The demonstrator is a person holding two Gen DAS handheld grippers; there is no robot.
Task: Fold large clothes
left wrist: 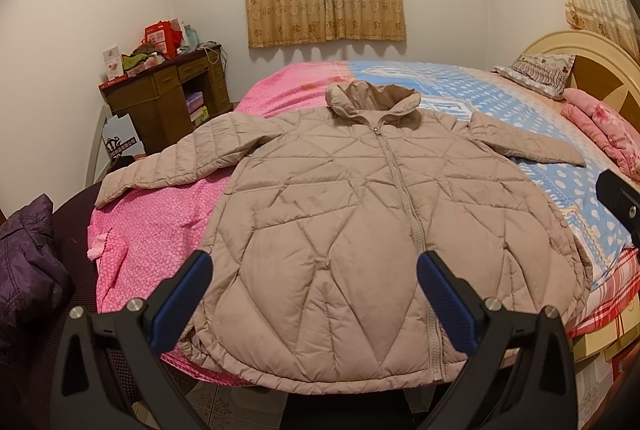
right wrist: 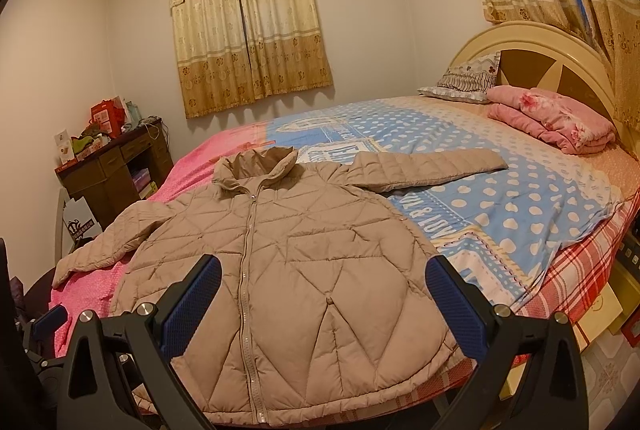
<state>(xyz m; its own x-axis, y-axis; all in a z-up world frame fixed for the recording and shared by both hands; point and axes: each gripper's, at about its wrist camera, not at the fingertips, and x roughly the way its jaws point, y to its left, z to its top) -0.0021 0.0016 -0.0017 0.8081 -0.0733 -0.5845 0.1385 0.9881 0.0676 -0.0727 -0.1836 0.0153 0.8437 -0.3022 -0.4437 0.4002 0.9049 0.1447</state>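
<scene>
A beige quilted puffer jacket (left wrist: 352, 222) lies flat on the bed, front up, zipped, collar at the far side, both sleeves spread out to the sides. It also shows in the right wrist view (right wrist: 304, 270). My left gripper (left wrist: 314, 294) is open and empty, held above the jacket's hem near the bed's front edge. My right gripper (right wrist: 324, 306) is open and empty, also above the hem, to the right of the zipper. The right gripper's finger (left wrist: 620, 198) shows at the right edge of the left wrist view.
The bed (right wrist: 520, 214) has a pink and blue sheet. A folded pink blanket (right wrist: 556, 118) and a pillow (right wrist: 468, 78) lie by the headboard. A cluttered brown desk (left wrist: 168, 90) stands at the far left. A dark purple garment (left wrist: 28, 262) lies on a chair at left.
</scene>
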